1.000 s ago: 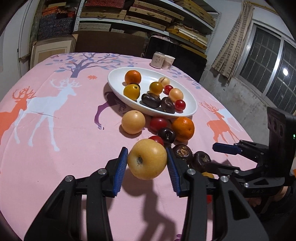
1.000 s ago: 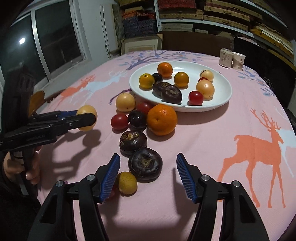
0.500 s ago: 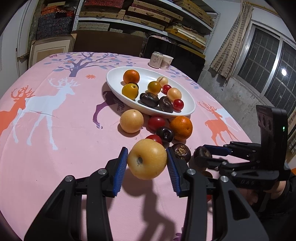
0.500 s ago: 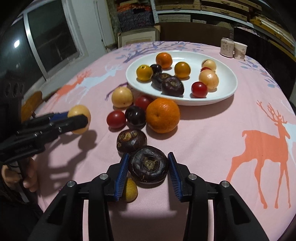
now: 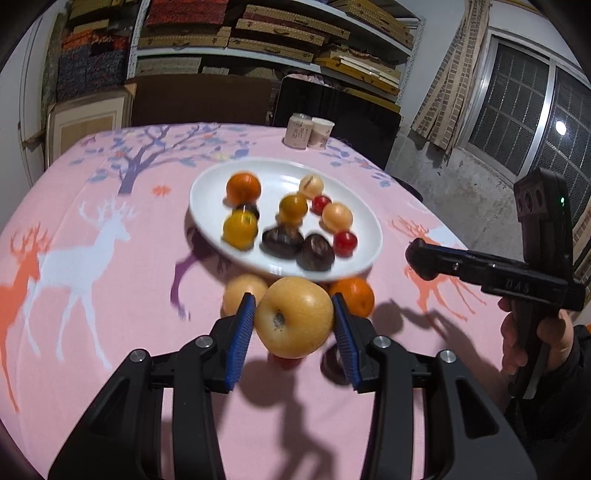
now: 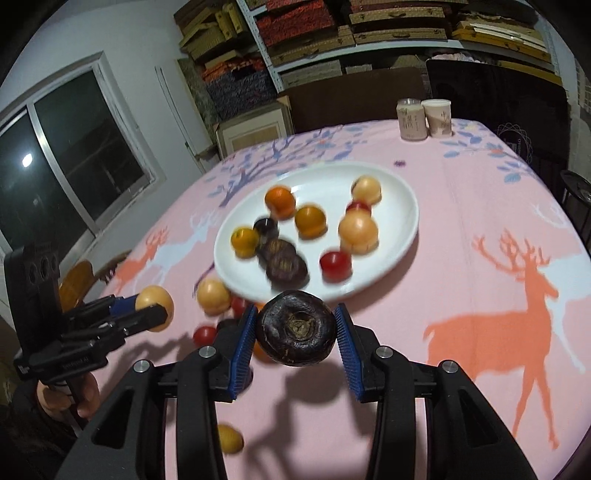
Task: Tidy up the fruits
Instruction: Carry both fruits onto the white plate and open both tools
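Both grippers are loaded here. The left gripper point(image 5: 294, 324) has its blue fingers point(image 5: 241, 341) clamped on a yellow pear point(image 5: 294, 318), held up off the surface. The right gripper point(image 6: 296, 333) has its fingers point(image 6: 346, 345) clamped on a dark purple fruit point(image 6: 296, 333), also in the air.

The surface is a round table under a pink tablecloth point(image 5: 110, 295) printed with deer and a purple tree. A white oval plate point(image 5: 364, 254) sits around the middle of it, holding oranges, small yellow, red and pale fruits and a couple of dark ones. More loose fruit lies on the cloth just off the plate's near rim, including an orange point(image 5: 354, 295). Two small cups point(image 6: 424, 118) stand at the far edge.

Room-wise: shelves point(image 6: 369, 33) stacked with flat boxes behind the table, and a dark barred window point(image 5: 535, 122) with a curtain beside it.
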Demonstrator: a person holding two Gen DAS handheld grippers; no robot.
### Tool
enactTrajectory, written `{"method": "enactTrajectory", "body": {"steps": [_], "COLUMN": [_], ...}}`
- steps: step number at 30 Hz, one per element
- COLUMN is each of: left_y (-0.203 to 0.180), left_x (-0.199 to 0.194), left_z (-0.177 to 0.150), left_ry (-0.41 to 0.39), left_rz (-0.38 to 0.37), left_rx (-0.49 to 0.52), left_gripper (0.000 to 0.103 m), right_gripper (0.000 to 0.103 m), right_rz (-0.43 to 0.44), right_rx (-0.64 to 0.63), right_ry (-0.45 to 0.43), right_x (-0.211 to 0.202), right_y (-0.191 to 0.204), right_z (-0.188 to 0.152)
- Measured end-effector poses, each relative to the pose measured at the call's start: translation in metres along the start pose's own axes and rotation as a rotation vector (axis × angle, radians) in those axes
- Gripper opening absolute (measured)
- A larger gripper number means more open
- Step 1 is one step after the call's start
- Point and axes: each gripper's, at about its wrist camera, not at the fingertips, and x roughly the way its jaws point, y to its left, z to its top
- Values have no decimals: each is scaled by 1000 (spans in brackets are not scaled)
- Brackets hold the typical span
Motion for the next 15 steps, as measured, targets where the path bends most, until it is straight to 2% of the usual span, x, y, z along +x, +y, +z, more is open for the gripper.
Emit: {"method": "enactTrajectory", "body": {"steps": [4, 8, 11, 15], "left_y": [-1, -5, -4, 1], "left_x": [33, 73, 106, 129], "left_z": [43, 75, 89, 95], "left_ry": [1, 12, 43, 86], "left_rz": [4, 17, 32, 36], "left_rx": [37, 74, 76, 72], "left_gripper": [41, 41, 41, 42], "right_gripper": [43, 43, 43, 45], "right_rz": [-7, -10, -14, -27], "right_rx": [26, 52, 74, 63], "right_ry": [-16, 9, 49, 107], "right_x": [19, 60, 99, 142], "right_y": [-12, -20, -25, -26], "right_z": [51, 96, 118, 128]}}
